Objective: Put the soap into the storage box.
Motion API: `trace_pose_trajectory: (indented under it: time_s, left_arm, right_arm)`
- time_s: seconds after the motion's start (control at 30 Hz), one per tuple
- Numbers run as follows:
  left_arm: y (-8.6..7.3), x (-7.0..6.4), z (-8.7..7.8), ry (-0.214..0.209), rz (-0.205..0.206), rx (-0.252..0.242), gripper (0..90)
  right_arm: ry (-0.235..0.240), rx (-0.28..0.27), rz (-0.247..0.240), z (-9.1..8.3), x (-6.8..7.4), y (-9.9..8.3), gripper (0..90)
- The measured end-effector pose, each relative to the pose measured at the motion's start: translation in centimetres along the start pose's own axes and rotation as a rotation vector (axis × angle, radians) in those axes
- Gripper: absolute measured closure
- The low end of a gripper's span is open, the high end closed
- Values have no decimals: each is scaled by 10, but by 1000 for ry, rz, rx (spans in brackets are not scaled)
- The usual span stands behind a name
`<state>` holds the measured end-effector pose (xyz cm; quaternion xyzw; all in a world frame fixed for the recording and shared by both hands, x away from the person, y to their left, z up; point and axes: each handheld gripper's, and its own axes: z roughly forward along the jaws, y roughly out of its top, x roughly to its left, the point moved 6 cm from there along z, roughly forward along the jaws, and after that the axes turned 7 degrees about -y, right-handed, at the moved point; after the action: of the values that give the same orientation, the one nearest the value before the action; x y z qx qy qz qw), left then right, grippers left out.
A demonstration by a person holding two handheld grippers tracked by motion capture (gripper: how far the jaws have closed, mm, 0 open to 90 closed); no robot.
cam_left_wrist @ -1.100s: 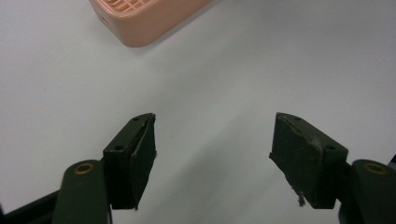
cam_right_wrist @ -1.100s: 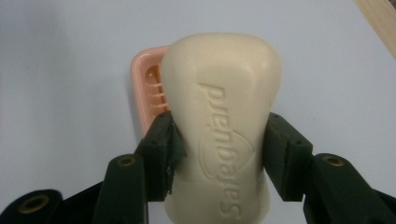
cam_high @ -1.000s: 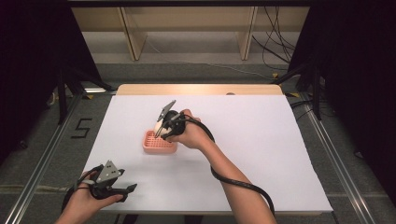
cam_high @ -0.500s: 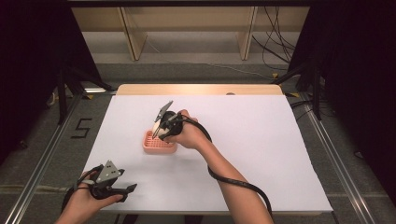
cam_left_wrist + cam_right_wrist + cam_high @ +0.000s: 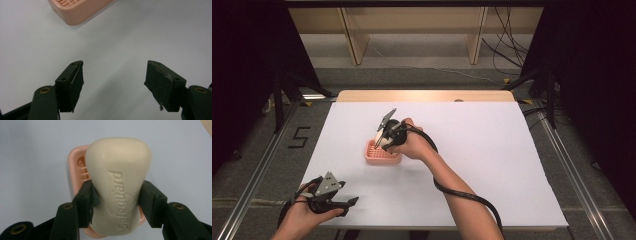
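Soap bar: cream, stamped "Safeguard", clamped at both sides by the right gripper; held over the soap dish, whether touching it cannot be told.

Soap dish: pink, slotted, on the white table, left of centre; one corner seen in the left gripper view.

Left gripper: jaws wide apart, nothing between them; at the near left table edge, well apart from the dish.

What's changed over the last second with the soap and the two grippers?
Little: the right gripper, still shut on the soap bar, eased slightly lower over the pink soap dish. The dish and the open left gripper stayed put.
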<state>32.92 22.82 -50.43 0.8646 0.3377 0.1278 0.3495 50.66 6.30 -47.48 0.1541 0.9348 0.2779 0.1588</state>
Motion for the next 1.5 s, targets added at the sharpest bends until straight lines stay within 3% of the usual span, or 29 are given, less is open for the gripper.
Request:
trace_pose_trajectory:
  time_s: [0.43, 0.5, 0.67, 0.7, 0.73, 0.83, 0.9, 1.5]
  left_arm:
    - [1, 0, 0, 2, -5, -5, 301]
    - [0, 2, -3, -1, 52, 36, 301]
    - [0, 2, -3, 1, 47, 31, 301]
    - [1, 1, 0, 5, 9, -4, 301]
    - [1, 0, 0, 2, -5, -6, 301]
    - [1, 1, -1, 6, 18, -3, 301]
    - [0, 0, 0, 2, -6, -7, 301]
    - [1, 0, 0, 1, -5, -5, 301]
  right_arm:
    - [3, 10, -3, 5, 2, 0, 505]
    - [7, 9, 0, 6, 3, 0, 505]
    - [6, 14, -6, 9, 5, 1, 505]
    - [17, 15, -7, 9, 5, 1, 505]
    - [17, 14, -13, 11, 6, 1, 505]
    - [19, 16, -6, 13, 7, 0, 505]
    - [17, 19, -8, 14, 7, 0, 504]
    - [17, 31, -17, 17, 8, 0, 499]
